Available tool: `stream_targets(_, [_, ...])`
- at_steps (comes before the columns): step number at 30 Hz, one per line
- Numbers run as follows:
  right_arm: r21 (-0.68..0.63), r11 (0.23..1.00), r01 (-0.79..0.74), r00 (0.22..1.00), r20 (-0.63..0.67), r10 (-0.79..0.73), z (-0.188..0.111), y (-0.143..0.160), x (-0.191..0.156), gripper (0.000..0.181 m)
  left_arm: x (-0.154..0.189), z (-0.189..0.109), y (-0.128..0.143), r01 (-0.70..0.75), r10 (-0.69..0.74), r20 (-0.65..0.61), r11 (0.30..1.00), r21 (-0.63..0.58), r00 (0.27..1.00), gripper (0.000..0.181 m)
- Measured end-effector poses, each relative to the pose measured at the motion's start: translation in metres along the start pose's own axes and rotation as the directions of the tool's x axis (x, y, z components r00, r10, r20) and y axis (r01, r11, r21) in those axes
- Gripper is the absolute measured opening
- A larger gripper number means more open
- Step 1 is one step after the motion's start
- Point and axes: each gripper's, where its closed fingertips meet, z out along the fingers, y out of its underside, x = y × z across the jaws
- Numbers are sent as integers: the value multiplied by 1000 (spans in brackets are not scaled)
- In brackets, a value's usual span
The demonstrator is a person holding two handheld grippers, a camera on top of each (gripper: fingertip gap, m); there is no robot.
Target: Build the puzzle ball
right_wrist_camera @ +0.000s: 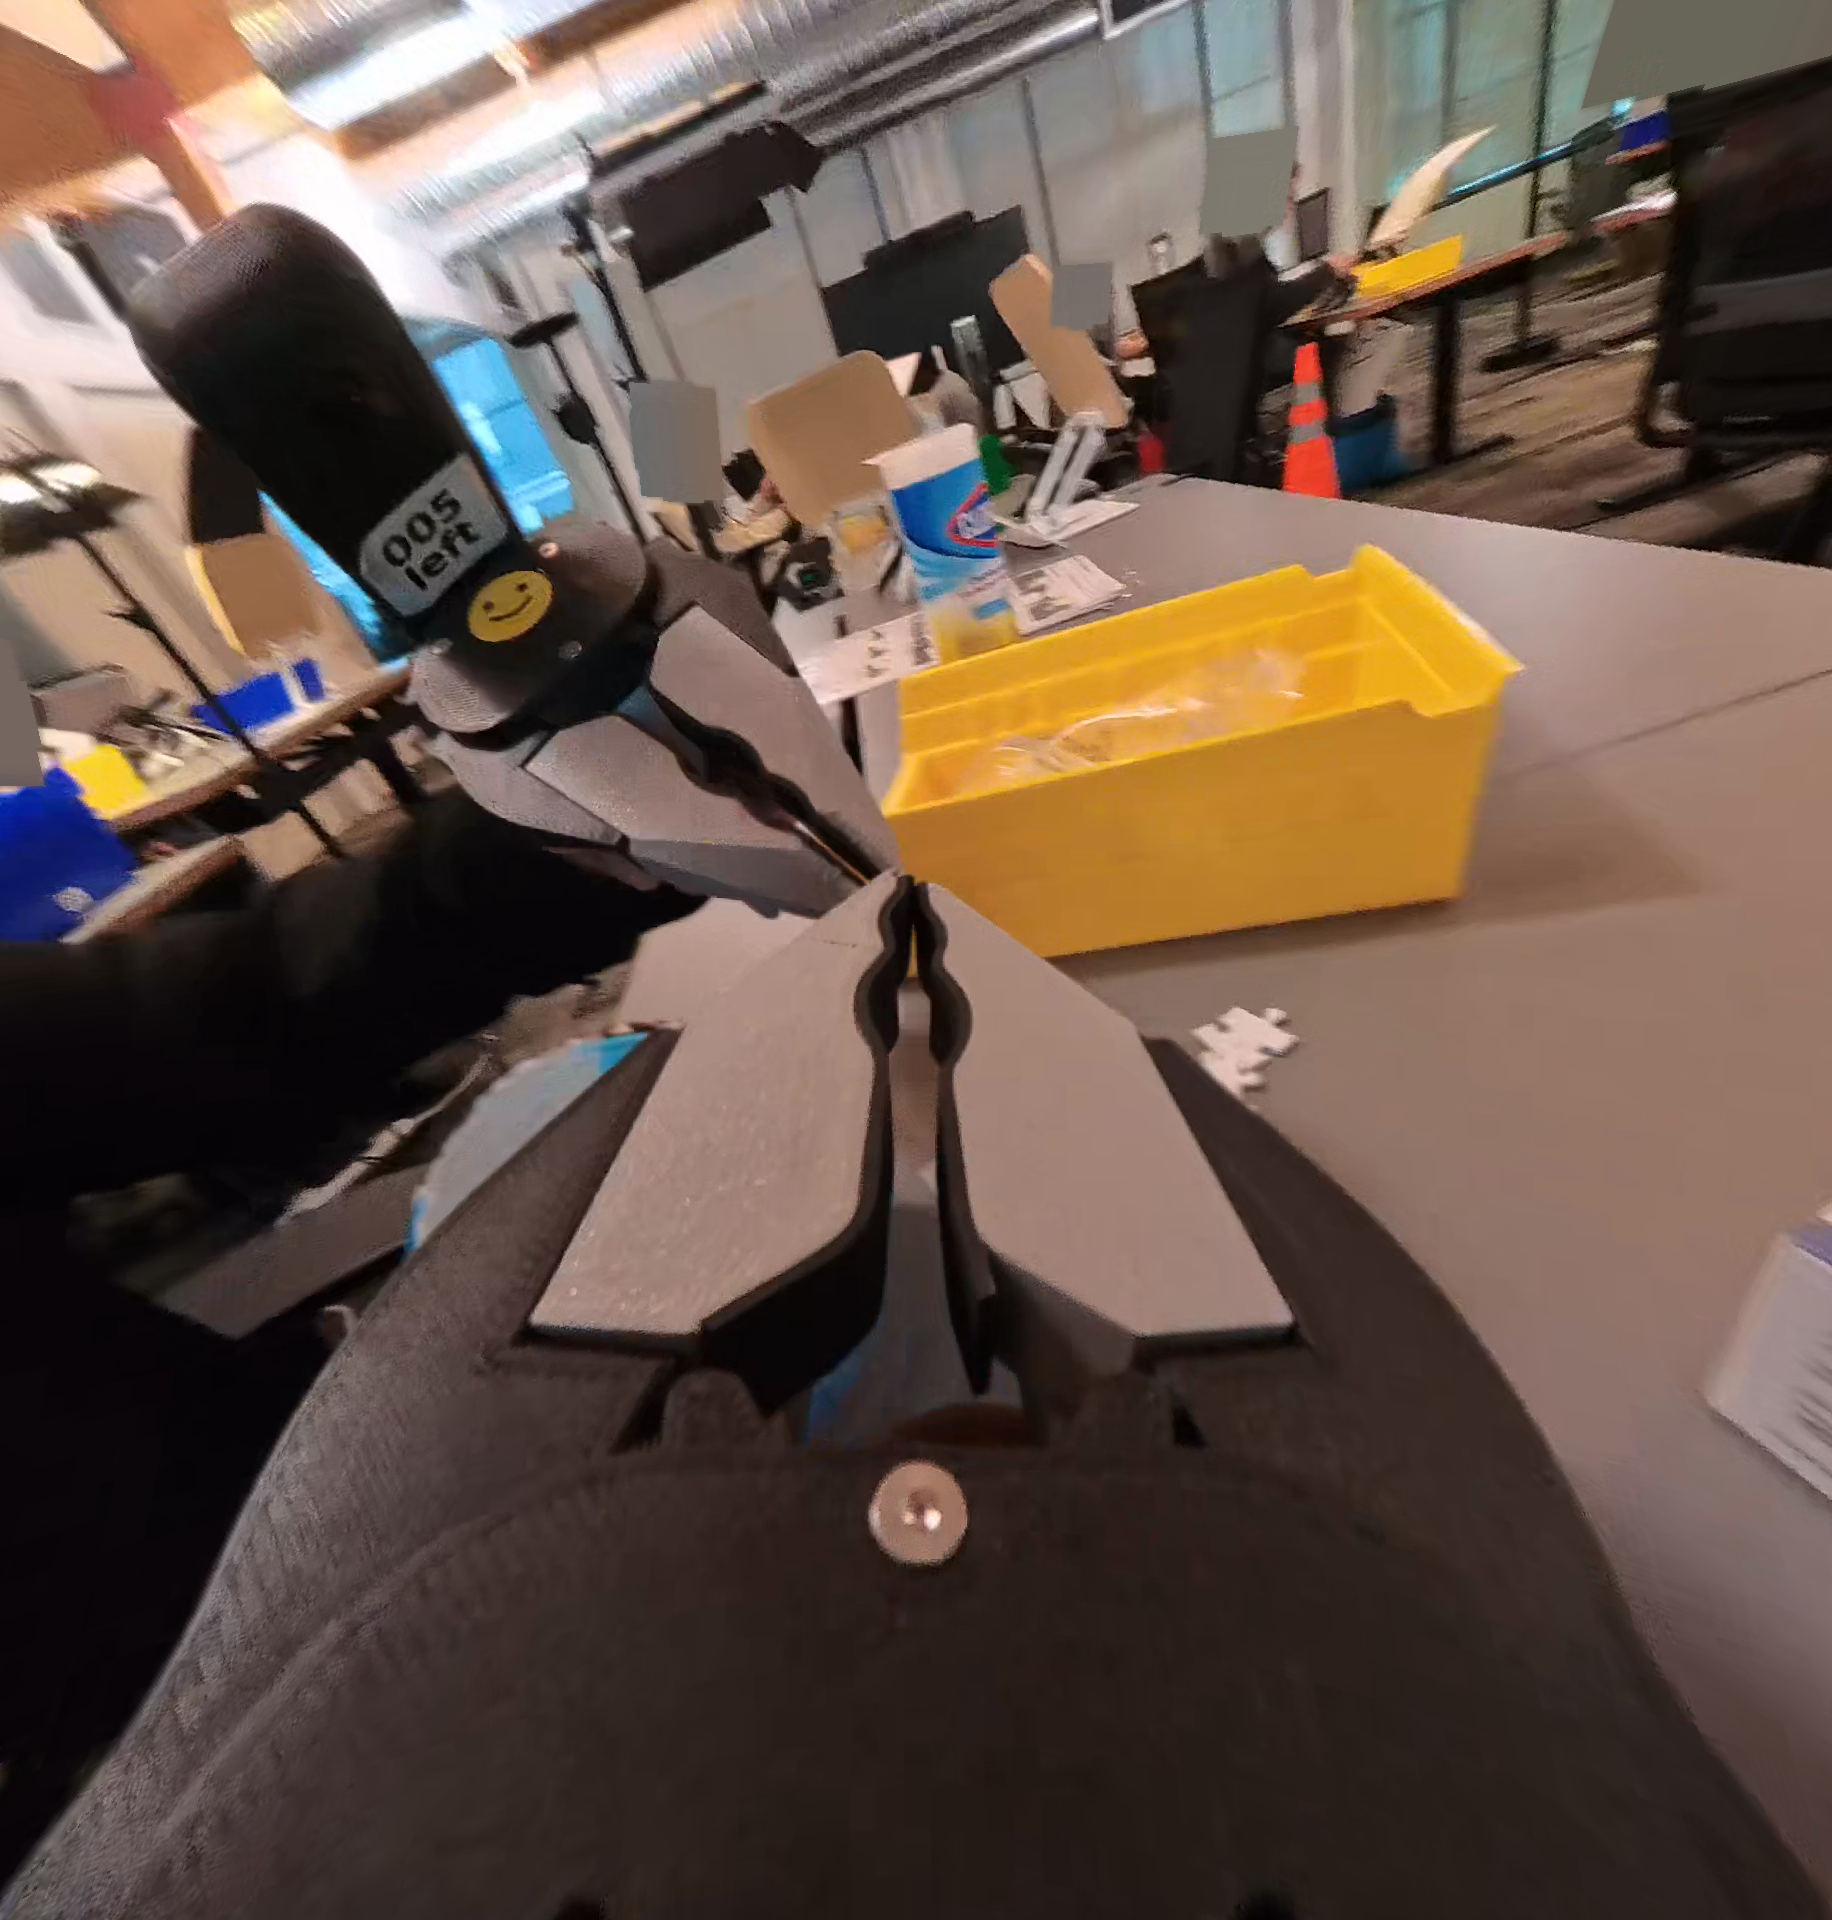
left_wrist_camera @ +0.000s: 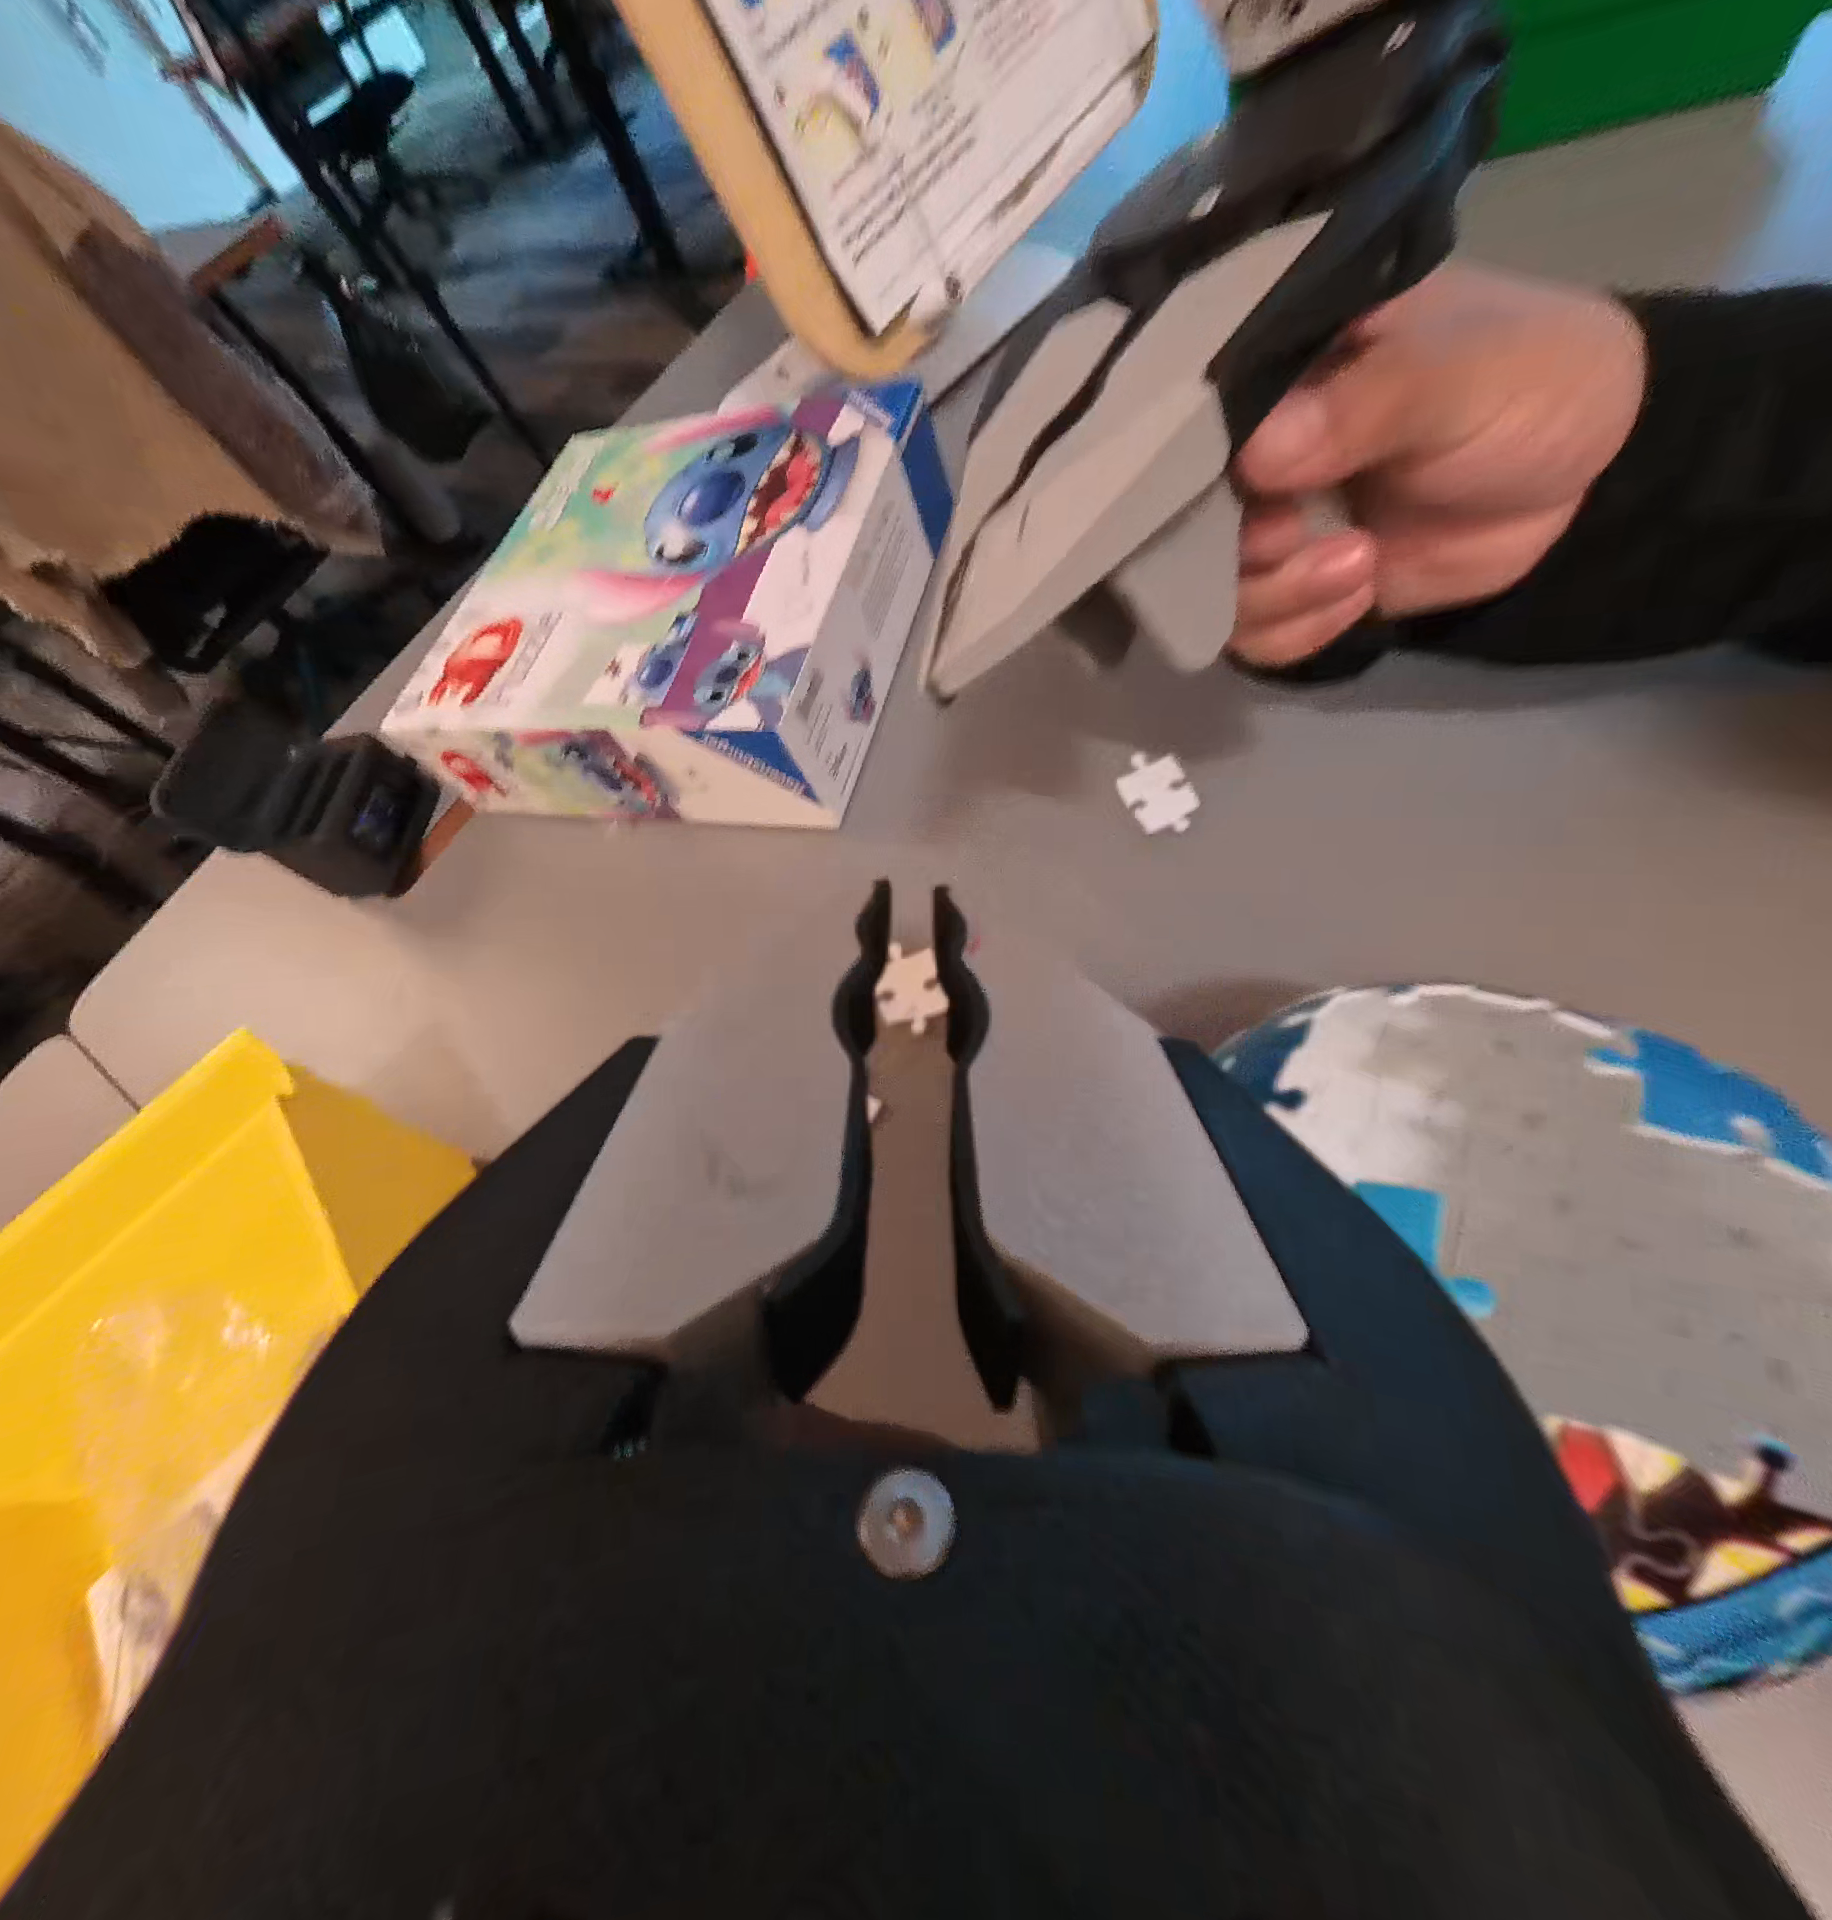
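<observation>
My left gripper is nearly shut on a small white puzzle piece, pinched in the notch between its fingers above the grey table. In the right wrist view the left gripper is held up off the table, its tips just ahead of my right gripper. The right gripper is shut with nothing visible in it; it also shows in the left wrist view, held by a hand. The partly built puzzle ball, a blue and grey shell, lies at the lower right. Another loose white piece lies on the table.
A yellow bin holding a clear plastic bag stands beside the left gripper. The puzzle box lies at the far edge, with a black device next to it. A printed sheet on cardboard hangs above. Less than 4 cm separates the two grippers' tips.
</observation>
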Motion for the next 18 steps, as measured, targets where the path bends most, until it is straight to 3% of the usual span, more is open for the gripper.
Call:
stream_targets(4, [-139, 987, 86, 989, -107, -101, -13, 23, 30, 0, -19, -13, 18, 31, -27, 83, 998, -48, 996, 11])
stream_targets(9, [-331, 938, 107, 984, -99, -147, -8, 74, 41, 6, -30, -50, 51, 80, -68, 192, 995, -58, 979, 18])
stream_targets(15, [-420, 892, 167, 976, -61, -211, -2, 111, 37, 16, 2, -81, 114, 189, -175, 215, 981, -44, 961, 22])
stream_targets(18, [-504, 830, 240, 954, -36, -298, -9, 131, 39, 21, 14, -85, 141, 235, -222, 224, 972, -30, 949, 23])
